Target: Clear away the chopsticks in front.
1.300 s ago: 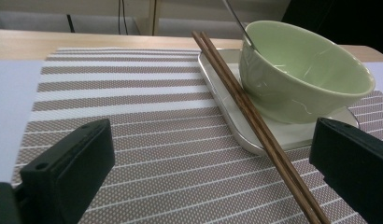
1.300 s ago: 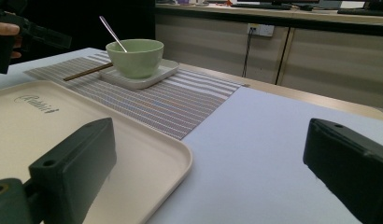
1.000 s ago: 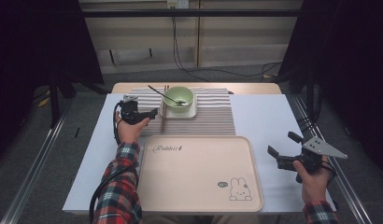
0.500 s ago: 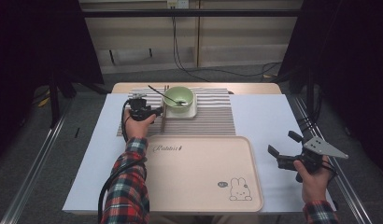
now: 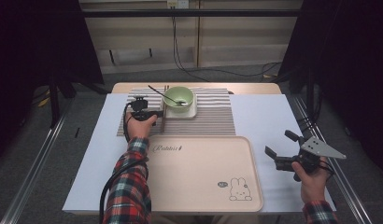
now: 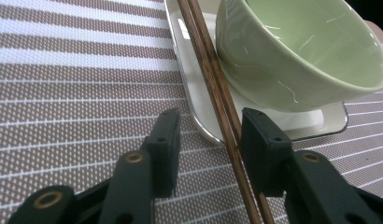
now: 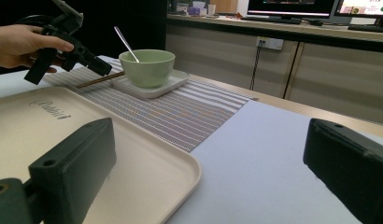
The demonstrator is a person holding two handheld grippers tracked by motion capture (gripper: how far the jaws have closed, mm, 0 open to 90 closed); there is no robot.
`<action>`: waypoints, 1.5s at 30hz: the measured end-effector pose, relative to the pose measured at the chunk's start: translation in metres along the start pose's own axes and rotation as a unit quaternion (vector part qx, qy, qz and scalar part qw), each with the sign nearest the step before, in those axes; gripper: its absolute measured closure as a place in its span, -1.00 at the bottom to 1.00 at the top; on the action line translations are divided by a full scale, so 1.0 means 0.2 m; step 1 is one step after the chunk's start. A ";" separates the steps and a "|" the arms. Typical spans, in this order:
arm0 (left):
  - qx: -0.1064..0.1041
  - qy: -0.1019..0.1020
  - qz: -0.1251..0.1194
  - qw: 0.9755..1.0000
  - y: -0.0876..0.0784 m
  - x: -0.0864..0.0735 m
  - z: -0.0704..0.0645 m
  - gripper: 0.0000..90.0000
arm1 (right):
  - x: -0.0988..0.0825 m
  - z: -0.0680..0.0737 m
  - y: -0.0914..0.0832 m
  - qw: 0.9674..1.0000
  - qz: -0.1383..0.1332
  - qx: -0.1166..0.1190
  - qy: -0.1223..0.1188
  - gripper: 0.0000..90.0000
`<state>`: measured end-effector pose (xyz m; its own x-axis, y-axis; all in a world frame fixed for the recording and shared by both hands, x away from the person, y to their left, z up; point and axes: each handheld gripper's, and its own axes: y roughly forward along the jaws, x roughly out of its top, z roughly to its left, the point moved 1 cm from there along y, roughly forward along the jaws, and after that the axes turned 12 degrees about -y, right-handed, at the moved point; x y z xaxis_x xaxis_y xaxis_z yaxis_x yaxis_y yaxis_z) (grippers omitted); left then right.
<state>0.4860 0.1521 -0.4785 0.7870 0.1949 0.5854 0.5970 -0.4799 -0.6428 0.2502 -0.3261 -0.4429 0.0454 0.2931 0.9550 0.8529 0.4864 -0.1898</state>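
A pair of brown chopsticks (image 5: 164, 119) (image 6: 213, 79) leans on the left rim of a white square plate (image 5: 192, 112) (image 6: 194, 93). On the plate stands a green bowl (image 5: 178, 98) (image 6: 301, 51) with a spoon (image 5: 157, 90) in it. My left gripper (image 5: 158, 113) (image 6: 210, 140) reaches over the striped placemat (image 5: 217, 116) and straddles the chopsticks. Its jaws have just been closing, with the sticks close by the right jaw and a gap at the left one. My right gripper (image 5: 279, 142) (image 7: 208, 154) stays wide open over the white table cover at the right, holding nothing.
A large beige tray (image 5: 203, 172) (image 7: 147, 172) with a rabbit print lies at the table's front centre. In the right gripper view, the left hand and its gripper (image 7: 87, 56) show at the far left beside the bowl (image 7: 147, 65). Cables run along the floor behind the table.
The left hand has shifted right, from the placemat's left part to the chopsticks beside the plate, and its jaws have narrowed around them. The right hand has kept still.
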 end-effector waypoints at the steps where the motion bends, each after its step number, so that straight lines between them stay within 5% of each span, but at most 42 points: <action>1: -0.001 -0.003 0.003 1.000 0.00 0.00 0.00 0.34 | 0.00 0.00 0.00 1.000 0.000 0.003 -0.002 -0.96; 19: -0.008 -0.055 0.030 0.998 0.01 0.01 -0.02 0.59 | 0.00 0.00 0.00 1.000 0.002 -0.003 0.003 -0.96; 45: 0.034 -0.052 0.016 0.998 0.07 0.10 -0.06 0.59 | -0.01 -0.02 0.00 1.000 0.001 -0.005 0.008 -0.96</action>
<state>0.5080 0.1385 -0.4706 0.8158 0.2702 0.5113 0.5774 -0.4287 -0.6948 0.2518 -0.3294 -0.4439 0.0557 0.2819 0.9578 0.8579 0.4773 -0.1904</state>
